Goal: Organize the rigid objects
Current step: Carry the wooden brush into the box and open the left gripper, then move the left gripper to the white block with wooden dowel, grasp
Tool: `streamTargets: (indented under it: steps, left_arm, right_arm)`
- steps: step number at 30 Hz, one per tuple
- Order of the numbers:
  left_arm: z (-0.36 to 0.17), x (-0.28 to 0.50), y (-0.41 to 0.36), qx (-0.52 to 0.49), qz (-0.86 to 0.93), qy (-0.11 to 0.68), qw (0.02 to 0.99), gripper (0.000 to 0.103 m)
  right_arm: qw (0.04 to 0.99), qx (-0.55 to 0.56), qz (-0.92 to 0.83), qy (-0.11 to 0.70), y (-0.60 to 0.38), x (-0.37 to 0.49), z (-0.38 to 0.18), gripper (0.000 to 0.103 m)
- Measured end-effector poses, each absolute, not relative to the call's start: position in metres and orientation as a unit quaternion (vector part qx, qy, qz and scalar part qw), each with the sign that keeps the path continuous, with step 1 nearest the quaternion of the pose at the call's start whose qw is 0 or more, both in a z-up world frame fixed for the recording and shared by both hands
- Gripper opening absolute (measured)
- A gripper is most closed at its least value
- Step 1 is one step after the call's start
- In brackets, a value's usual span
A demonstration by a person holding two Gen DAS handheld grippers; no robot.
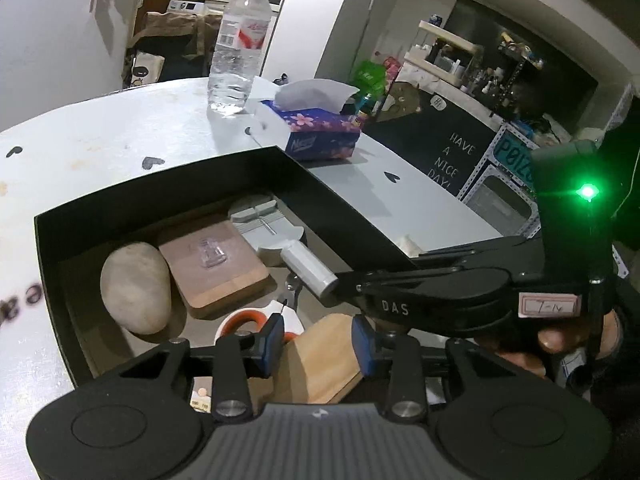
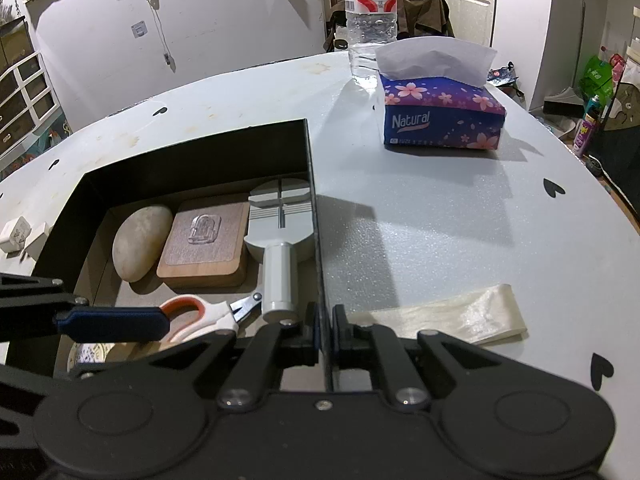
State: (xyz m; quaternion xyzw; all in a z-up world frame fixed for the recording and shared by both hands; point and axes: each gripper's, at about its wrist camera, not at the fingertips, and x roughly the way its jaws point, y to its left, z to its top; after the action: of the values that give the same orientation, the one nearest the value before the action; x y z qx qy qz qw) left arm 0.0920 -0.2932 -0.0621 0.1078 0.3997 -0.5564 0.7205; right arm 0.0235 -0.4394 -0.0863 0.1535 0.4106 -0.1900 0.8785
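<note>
Wooden block (image 1: 320,360) in left claw (image 1: 318,344); right claw (image 2: 325,330) pinching black box wall (image 2: 316,216).

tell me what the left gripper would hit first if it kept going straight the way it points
Probably the scissors just beyond the wooden piece that the left gripper is shut on, inside the black box; depth is unclear.

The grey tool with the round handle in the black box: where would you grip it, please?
Grip the grey tool by its cylindrical handle, coming from above with pads across its sides. The handle stands proud of the flat head, which sits between the wooden block and the box wall.
</note>
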Motion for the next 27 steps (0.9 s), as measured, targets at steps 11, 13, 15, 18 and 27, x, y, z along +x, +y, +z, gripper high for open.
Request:
streamTargets:
  steps: [11, 13, 15, 18, 27]
  left_arm:
    - [-0.056, 0.09, -0.287, 0.106, -0.545, 0.39, 0.734, 0.043]
    - [-0.054, 0.09, -0.284, 0.107, -0.538, 0.388, 0.74, 0.049]
    - [-0.051, 0.09, -0.281, 0.11, -0.532, 0.384, 0.746, 0.053]
    - [-0.048, 0.089, -0.277, 0.111, -0.524, 0.378, 0.755, 0.065]
    - [-0.031, 0.083, -0.259, 0.11, -0.509, 0.347, 0.78, 0.093]
  right_arm:
    - [0.879, 0.154, -0.19, 0.41, -0.439, 0.023, -0.086, 0.008]
    - [0.879, 0.154, -0.19, 0.41, -0.439, 0.023, -0.086, 0.008]
    - [0.879, 0.154, -0.19, 0.41, -0.439, 0.023, -0.086, 0.008]
    - [0.879, 0.154, -0.19, 0.41, -0.439, 0.023, -0.086, 0.008]
    - [0.879, 0.154, -0.19, 0.41, -0.439, 0.023, -0.086, 0.008]
